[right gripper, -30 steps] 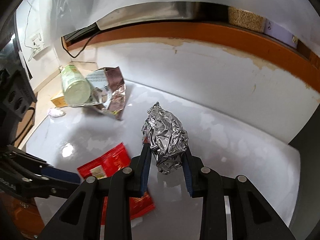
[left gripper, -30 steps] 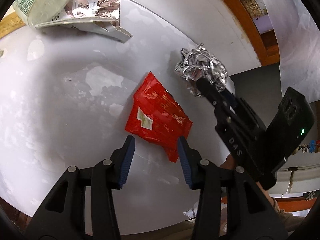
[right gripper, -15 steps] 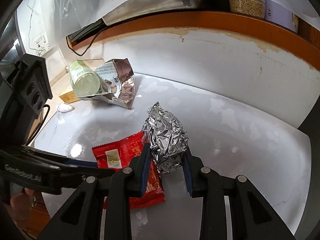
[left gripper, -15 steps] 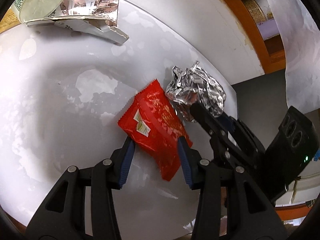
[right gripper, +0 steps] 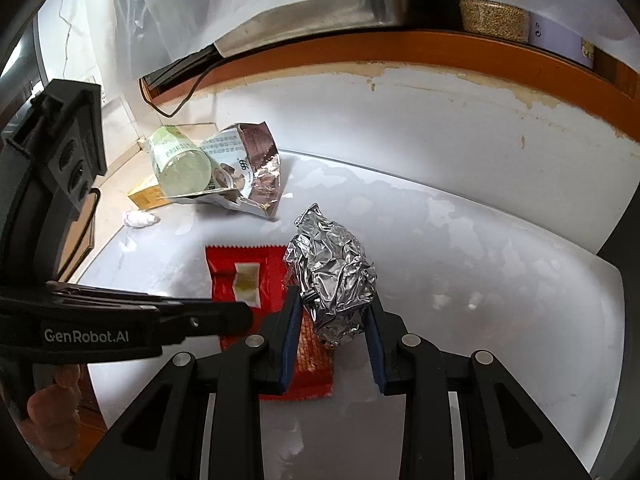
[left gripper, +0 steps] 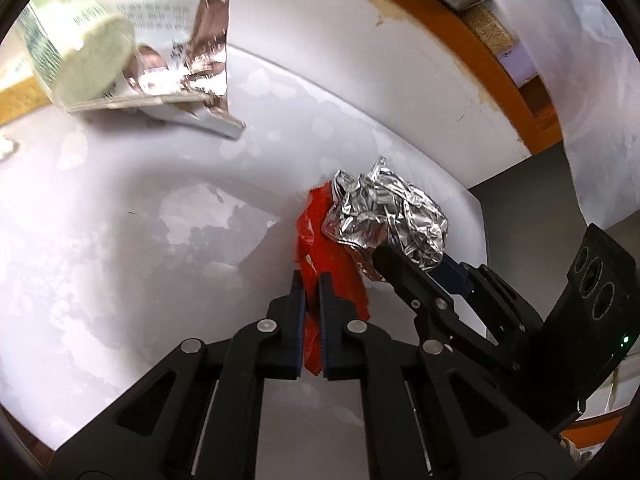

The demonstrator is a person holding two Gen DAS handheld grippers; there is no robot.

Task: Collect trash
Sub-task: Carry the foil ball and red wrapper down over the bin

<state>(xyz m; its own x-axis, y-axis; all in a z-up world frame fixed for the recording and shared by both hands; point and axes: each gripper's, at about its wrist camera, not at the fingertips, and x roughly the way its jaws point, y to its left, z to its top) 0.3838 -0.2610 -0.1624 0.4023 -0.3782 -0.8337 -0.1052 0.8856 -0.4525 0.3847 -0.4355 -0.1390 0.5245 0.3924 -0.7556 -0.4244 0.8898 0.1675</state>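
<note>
Two grippers are over a shiny white table (right gripper: 500,264), close side by side. The table has lots of bare room on its right half and in the middle, and its right edge drops off next to something dark grey. Behind the table is a white wall with an orange wooden ledge (right gripper: 440,58) on top. Far back on the left lies a pile of trash: a pale green cup (right gripper: 182,160) on its side, touching a torn silver snack bag (right gripper: 252,168), with a small white crumpled bit (right gripper: 138,219) near the table's left edge. The left gripper (left gripper: 311,280) is squeezed nearly all the way closed on a red wrapper (left gripper: 320,232), and the wrapper stands up thin between its blue pads. The right gripper (right gripper: 333,308) is partly closed, with a pad pressed on each side of a crumpled foil ball (right gripper: 332,268). The ball pokes out past the tips. The foil ball sits just beside the red wrapper, and I cannot tell if they touch. Both are well away from the pile at the back.
</note>
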